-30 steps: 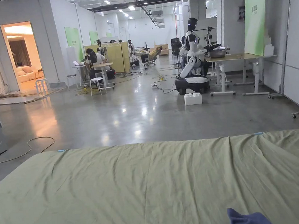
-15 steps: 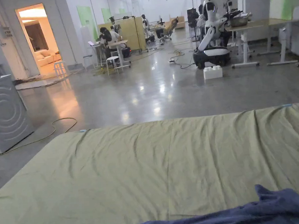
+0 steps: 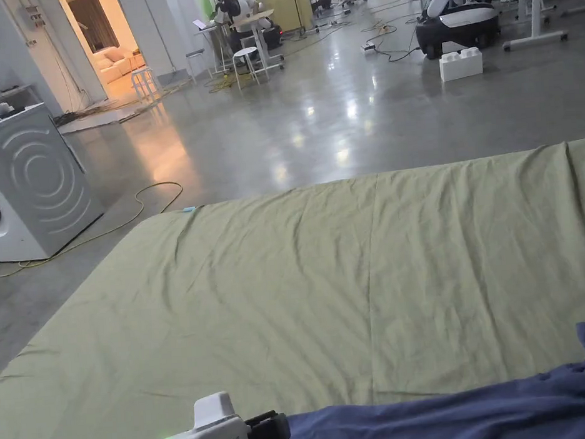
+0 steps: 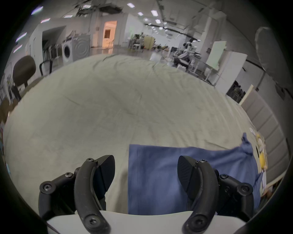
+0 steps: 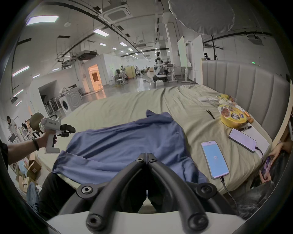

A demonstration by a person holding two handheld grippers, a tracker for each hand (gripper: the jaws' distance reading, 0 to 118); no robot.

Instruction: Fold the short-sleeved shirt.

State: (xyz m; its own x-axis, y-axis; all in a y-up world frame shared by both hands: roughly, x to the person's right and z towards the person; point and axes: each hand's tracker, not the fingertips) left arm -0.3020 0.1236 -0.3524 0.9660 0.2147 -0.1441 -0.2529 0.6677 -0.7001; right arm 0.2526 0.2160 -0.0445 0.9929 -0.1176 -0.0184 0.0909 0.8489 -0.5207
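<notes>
A blue short-sleeved shirt [image 5: 123, 145] lies spread and rumpled on the green sheet of a bed [image 3: 290, 292], near its front edge. In the head view the shirt [image 3: 486, 410] runs along the bottom right. My left gripper [image 4: 145, 159] is open, its jaws wide apart just above the shirt's left edge [image 4: 158, 174], touching nothing. The same left gripper [image 3: 272, 433] pokes in at the head view's bottom, and a hand holds it [image 5: 70, 131] at the shirt's left side. My right gripper [image 5: 146, 156] is shut, jaw tips together above the shirt's near hem, with no cloth seen between them.
Two phones [image 5: 214, 159] [image 5: 242, 140] on cables and a yellow round packet [image 5: 233, 117] lie on the bed's right side by the padded headboard [image 5: 245, 82]. Another person's hands hold a phone [image 5: 268, 164] at the right. A washing machine [image 3: 26, 185] stands left of the bed.
The head camera has tilted down, so more of the blue shirt shows. My left gripper has come into the picture at the bottom edge.
</notes>
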